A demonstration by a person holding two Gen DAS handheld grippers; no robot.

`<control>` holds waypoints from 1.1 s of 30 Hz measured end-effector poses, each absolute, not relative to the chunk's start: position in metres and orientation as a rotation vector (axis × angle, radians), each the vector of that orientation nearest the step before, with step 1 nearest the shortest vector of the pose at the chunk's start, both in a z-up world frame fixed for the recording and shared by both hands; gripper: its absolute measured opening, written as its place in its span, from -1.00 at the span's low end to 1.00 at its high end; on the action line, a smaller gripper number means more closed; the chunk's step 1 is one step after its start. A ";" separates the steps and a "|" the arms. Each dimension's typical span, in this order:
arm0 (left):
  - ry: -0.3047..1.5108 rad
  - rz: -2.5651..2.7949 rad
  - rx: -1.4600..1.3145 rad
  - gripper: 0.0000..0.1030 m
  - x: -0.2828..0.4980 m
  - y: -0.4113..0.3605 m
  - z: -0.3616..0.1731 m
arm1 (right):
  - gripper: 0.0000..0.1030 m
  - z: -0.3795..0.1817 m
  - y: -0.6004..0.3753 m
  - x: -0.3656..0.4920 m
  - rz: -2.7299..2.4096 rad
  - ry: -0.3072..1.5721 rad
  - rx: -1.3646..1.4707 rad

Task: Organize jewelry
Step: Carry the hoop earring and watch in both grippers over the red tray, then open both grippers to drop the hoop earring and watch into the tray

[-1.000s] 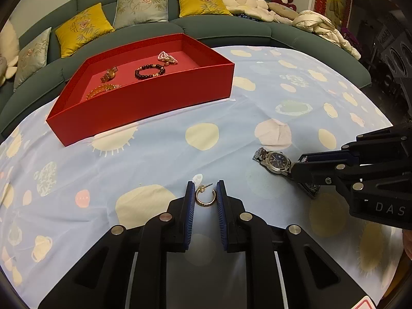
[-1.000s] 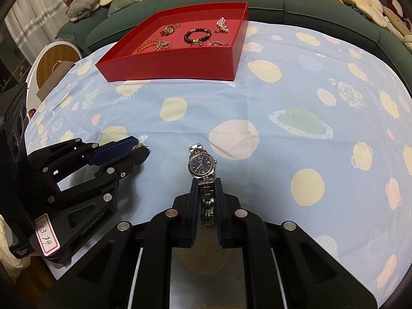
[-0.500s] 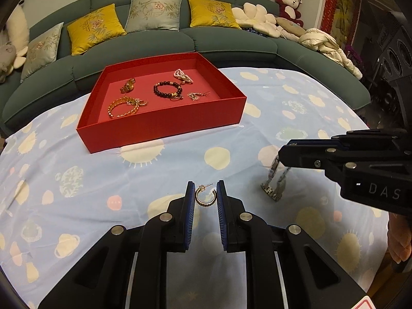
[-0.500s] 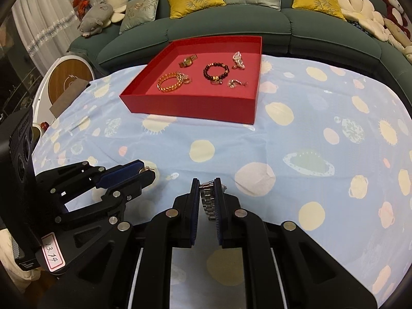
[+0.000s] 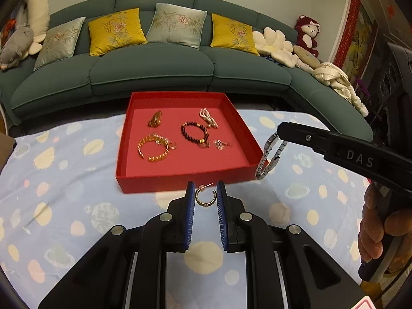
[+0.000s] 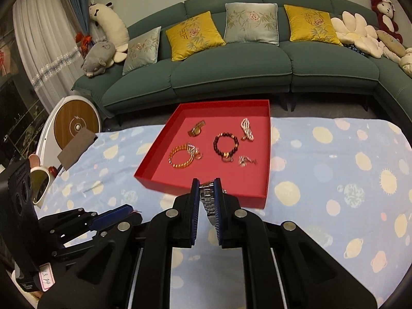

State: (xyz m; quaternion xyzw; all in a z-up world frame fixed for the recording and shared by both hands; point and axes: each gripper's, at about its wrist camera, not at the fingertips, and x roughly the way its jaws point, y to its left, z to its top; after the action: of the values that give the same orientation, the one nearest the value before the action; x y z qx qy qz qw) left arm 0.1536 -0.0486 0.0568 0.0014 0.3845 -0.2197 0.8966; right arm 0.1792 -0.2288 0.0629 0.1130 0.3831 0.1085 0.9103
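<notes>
The left gripper [image 5: 205,197] clamps a gold hoop earring [image 5: 204,197] before the red tray [image 5: 185,180].

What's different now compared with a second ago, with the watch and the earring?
Both were lifted off the tablecloth toward the red tray: the left gripper carries the gold hoop earring, the right gripper the silver watch, now dangling by its band. Both grips and the tray's jewelry are unchanged.

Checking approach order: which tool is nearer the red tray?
Right. The right tool, shut on the watch, hangs by the red tray's near right corner. The left tool, gripping the gold hoop earring, sits short of its front wall.
</notes>
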 end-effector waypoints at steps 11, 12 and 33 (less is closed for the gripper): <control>0.828 -0.359 0.010 -0.72 0.237 -0.060 0.046 | -0.80 0.051 -0.221 0.244 0.229 0.770 0.263; 0.839 -0.352 0.009 -0.72 0.242 -0.061 0.040 | -0.80 0.044 -0.219 0.250 0.234 0.787 0.262; 0.900 -0.234 0.020 0.12 0.257 -0.058 0.006 | -0.53 0.010 -0.213 0.260 0.231 0.842 0.223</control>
State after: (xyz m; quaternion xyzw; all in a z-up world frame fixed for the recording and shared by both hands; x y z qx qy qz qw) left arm 0.2571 -0.0583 0.0061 0.0098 0.4338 -0.1127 0.8939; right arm 0.2599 -0.2133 0.0099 0.1077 0.4071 0.1117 0.9001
